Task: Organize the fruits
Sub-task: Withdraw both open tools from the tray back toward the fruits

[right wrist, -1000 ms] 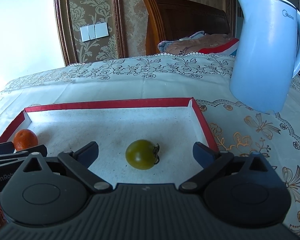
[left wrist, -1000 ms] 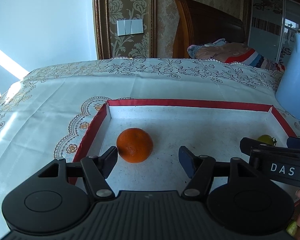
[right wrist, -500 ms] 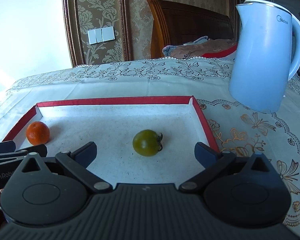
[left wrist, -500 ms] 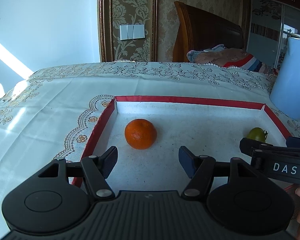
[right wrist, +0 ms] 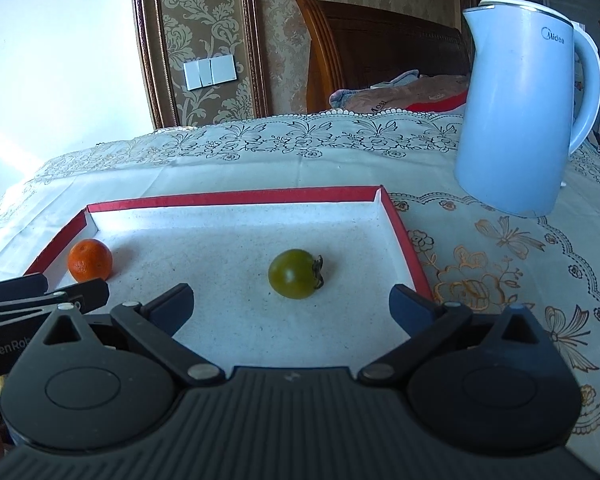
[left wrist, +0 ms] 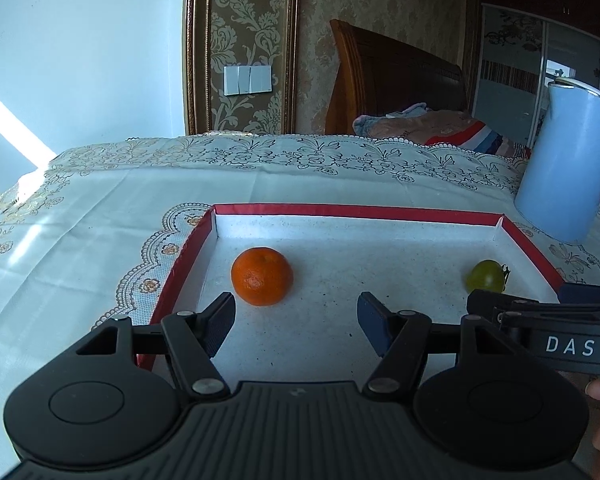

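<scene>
While the kettle stands beside the tray, nothing blocks either fruit

Worktop draped in a pale cloth with floral lace edging. Directly on it: a shallow red-rimmed tray with a white floor, and a light blue kettle standing upright just beyond the tray's far right corner, apart from it.
</scene>
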Demonstrator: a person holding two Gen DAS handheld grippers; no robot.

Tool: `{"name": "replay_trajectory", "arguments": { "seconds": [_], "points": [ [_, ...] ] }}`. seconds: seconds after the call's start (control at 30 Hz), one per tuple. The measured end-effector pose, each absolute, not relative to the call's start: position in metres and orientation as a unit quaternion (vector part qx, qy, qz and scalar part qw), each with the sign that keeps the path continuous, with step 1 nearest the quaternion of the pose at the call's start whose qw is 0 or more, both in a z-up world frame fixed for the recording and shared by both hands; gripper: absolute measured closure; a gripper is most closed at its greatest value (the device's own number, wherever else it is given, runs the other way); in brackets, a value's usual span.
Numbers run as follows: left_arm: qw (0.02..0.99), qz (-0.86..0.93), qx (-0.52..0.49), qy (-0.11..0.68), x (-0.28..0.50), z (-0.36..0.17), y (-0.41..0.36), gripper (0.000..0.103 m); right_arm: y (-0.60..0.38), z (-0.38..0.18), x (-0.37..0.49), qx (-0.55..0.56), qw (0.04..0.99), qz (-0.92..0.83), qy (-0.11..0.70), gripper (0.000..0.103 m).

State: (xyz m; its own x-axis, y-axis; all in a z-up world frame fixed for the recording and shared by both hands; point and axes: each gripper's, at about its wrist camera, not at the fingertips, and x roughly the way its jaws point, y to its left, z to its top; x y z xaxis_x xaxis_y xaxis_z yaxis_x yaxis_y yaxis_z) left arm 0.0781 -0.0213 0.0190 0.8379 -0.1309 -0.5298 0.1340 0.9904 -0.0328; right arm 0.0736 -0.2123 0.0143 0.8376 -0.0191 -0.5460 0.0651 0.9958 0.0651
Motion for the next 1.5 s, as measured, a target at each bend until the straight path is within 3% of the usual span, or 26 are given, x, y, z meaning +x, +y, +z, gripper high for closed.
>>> {"name": "replay_trajectory", "arguments": {
  "seconds": [0.5,1.5],
  "points": [
    [0.949,-0.088,-0.040,0.299,0.046,0.020,0.007,0.036,-0.221,0.014,0.035,0.063,0.956,0.000,0.285,0.000],
    [0.960,-0.130,-0.007,0.248,-0.009,0.010,0.020,0.036,-0.230,0.012,-0.032,0.079,0.964,0.004,0.254,0.000]
  ]
}}
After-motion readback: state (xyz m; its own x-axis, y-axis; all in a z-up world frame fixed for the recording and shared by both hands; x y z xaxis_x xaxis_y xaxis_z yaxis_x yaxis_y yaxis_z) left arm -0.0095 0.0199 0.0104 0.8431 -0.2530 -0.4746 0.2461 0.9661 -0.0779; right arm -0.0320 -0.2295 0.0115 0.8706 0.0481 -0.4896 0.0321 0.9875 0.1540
